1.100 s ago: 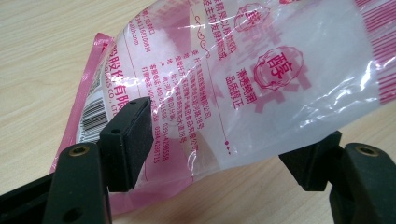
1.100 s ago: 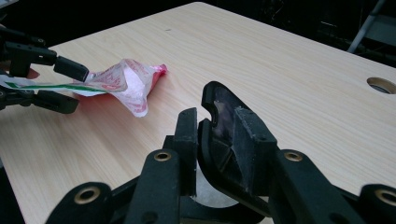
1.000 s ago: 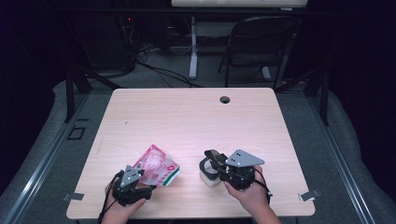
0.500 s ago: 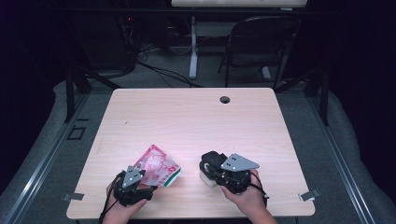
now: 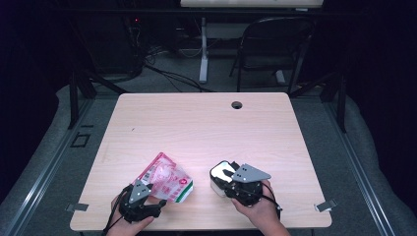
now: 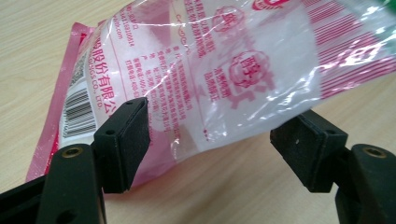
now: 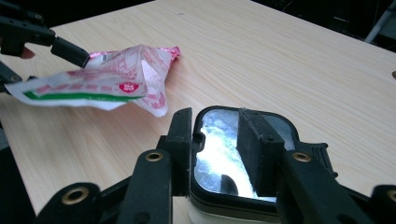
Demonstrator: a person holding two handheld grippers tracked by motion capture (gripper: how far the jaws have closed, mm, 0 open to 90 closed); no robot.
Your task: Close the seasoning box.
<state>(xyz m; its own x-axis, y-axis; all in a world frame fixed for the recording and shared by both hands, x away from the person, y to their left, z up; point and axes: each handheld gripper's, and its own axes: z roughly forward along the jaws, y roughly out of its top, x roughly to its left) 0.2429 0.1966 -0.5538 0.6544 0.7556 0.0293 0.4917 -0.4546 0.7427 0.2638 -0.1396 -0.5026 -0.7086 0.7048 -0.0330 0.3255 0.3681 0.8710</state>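
Observation:
A puffy pink-and-white plastic bag [image 5: 164,178] with a green end lies near the table's front left. In the left gripper view the bag [image 6: 224,79] lies across my left gripper [image 6: 215,135], whose jaws stand wide apart; the left pad [image 6: 128,140] is against the film and the right pad is clear of it. That gripper [image 5: 153,197] sits at the bag's near end. My right gripper [image 7: 217,140] straddles the left rim of a white container with a black rim [image 7: 280,123], with a gap between the pads. The container [image 5: 219,173] stands right of the bag [image 7: 107,79].
The wooden table [image 5: 206,123] has a cable hole [image 5: 237,104] near its far edge. A black chair [image 5: 275,44] and a desk leg stand beyond it on the grey floor. Metal clips sit at the table's front corners.
My right gripper has shifted slightly left and nearer the person, over the container. The bag and my left gripper have barely moved.

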